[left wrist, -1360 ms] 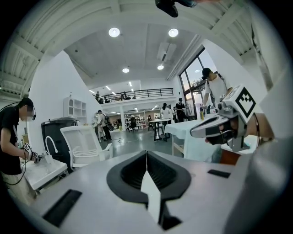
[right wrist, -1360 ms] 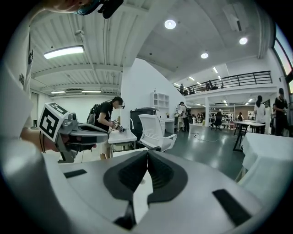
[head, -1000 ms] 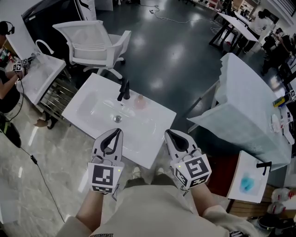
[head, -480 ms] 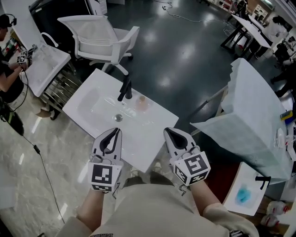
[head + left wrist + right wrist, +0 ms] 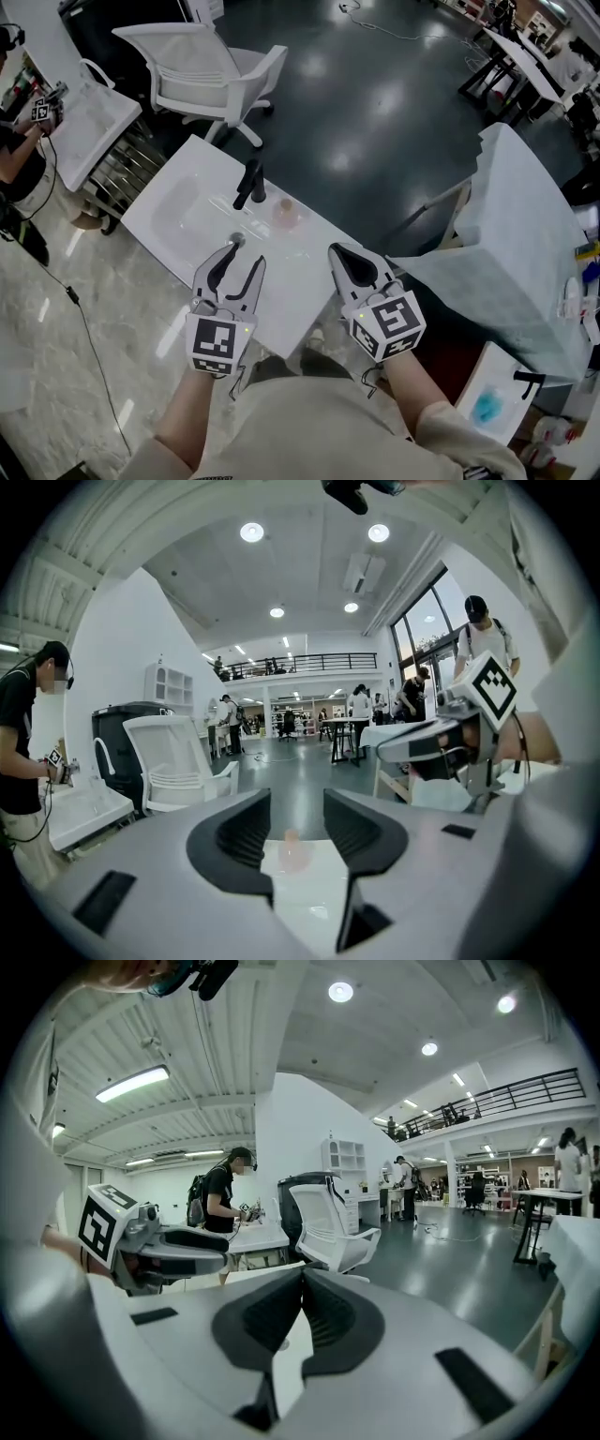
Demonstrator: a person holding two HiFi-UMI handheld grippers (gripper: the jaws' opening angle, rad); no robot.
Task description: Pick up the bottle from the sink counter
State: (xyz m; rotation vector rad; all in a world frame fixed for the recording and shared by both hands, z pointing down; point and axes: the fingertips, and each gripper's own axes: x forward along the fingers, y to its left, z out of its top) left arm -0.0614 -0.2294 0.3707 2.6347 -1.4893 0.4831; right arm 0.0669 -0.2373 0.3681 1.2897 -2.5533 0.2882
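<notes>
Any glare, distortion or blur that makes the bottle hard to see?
Head view: sharp; bright glare patches on the dark floor; the pink bottle barely contrasts with the white sink counter. Left gripper view: heavy fisheye, dark corners; bottle looks soft through the opening left claw. Right gripper view: same fisheye.

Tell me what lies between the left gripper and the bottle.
Only bare counter, in the head view. The left gripper is empty, its jaws opening, short of the bottle.

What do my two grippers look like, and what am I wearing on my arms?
Both the left gripper and right gripper are light grey pincers with black ribbed pads, each carrying a black-and-white marker cube. Sleeves are beige. Left jaws are opening, empty.
</notes>
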